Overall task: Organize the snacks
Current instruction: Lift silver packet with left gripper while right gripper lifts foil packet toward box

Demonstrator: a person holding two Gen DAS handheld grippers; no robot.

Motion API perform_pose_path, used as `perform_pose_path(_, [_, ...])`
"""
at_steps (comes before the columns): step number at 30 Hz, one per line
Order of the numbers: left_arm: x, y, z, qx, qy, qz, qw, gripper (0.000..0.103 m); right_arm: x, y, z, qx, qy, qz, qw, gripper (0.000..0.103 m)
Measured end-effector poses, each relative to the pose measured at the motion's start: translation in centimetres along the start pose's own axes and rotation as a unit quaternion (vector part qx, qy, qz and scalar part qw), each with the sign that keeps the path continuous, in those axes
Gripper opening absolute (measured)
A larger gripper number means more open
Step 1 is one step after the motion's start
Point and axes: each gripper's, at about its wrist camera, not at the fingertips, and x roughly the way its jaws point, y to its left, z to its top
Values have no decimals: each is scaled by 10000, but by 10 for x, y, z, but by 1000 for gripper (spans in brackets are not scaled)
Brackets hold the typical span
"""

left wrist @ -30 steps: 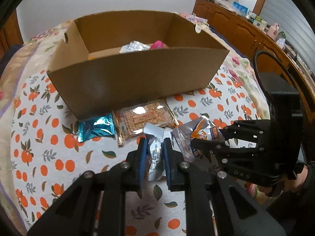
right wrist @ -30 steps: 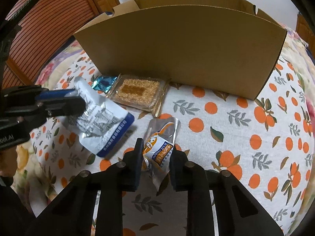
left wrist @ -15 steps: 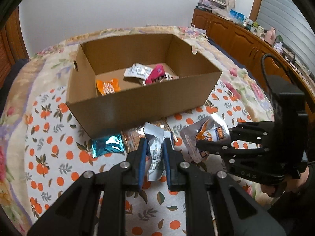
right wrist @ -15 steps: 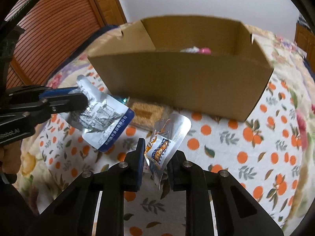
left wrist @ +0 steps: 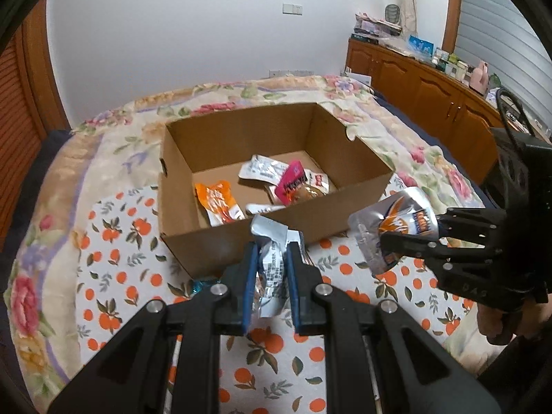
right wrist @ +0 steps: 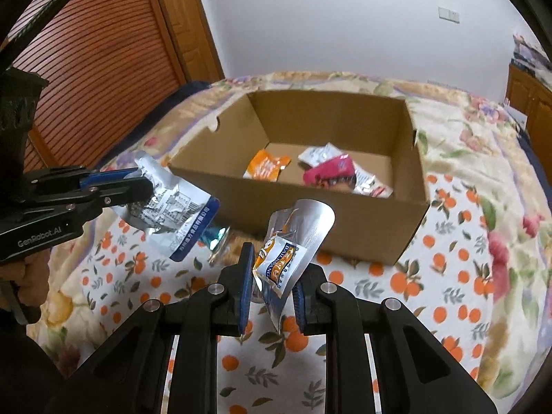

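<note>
Cardboard box on bed, open side up; several snack packets inside on its floor. Two pouches held above bed, before box's near wall: one in left hand-held gripper, other in right hand-held gripper, to its right.

A plain white wall closes the far side, with a light switch plate on it. A low wooden cabinet runs along the right, its top cluttered with small items, perhaps bottles. A slatted wooden door stands at left.
</note>
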Motion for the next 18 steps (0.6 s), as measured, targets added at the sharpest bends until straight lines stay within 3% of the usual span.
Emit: perform_pose_path(18, [-6, 7, 60, 91, -331, 117, 9993, 13, -27, -9, 67, -559, -274, -348, 9975, 18])
